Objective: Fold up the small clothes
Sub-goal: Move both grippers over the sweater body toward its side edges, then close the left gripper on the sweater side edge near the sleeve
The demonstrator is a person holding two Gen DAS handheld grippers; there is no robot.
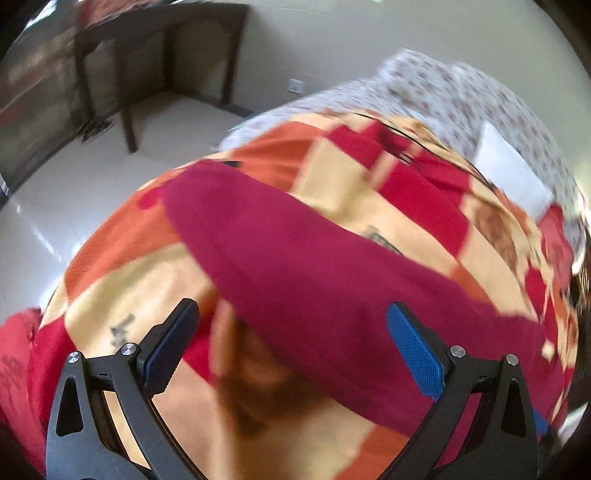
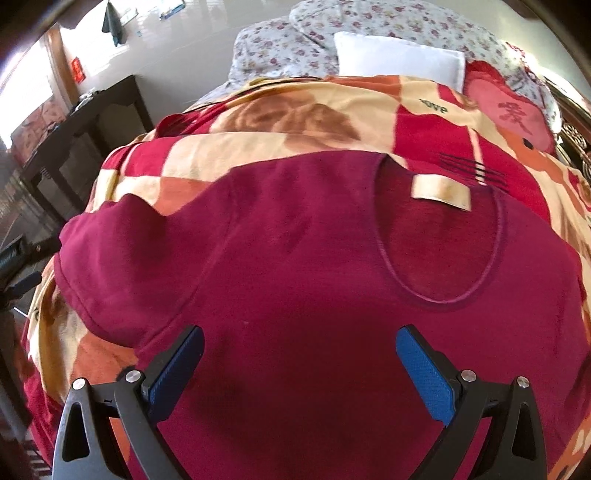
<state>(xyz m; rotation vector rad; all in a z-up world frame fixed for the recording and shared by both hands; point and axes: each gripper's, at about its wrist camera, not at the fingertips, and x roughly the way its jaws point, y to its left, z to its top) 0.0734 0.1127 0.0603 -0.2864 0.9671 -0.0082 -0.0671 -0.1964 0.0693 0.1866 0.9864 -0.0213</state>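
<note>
The maroon shirt [image 2: 295, 266] lies spread flat on a red, orange and cream patterned blanket [image 2: 280, 122] that covers the bed. In the right wrist view it fills the space ahead of the jaws, with its round neckline [image 2: 443, 243] and a cream label [image 2: 441, 192] beyond the right-hand finger and a sleeve [image 2: 122, 251] reaching out past the left-hand finger. The right gripper [image 2: 299, 369] stands with its jaws wide apart above the shirt's body, nothing between the blue pads [image 2: 424, 376]. The left gripper [image 1: 291, 354] is likewise spread wide and holds nothing; in its blurred view the shirt [image 1: 314, 273] runs as a band across and ahead of the jaws, passing behind the right-hand pad, while bare blanket [image 1: 122, 280] lies ahead of the left-hand pad. Farther beyond the jaws sit a floral quilt [image 2: 369, 29], a white pillow [image 2: 399, 59] and a dark wooden table [image 1: 159, 48].
</note>
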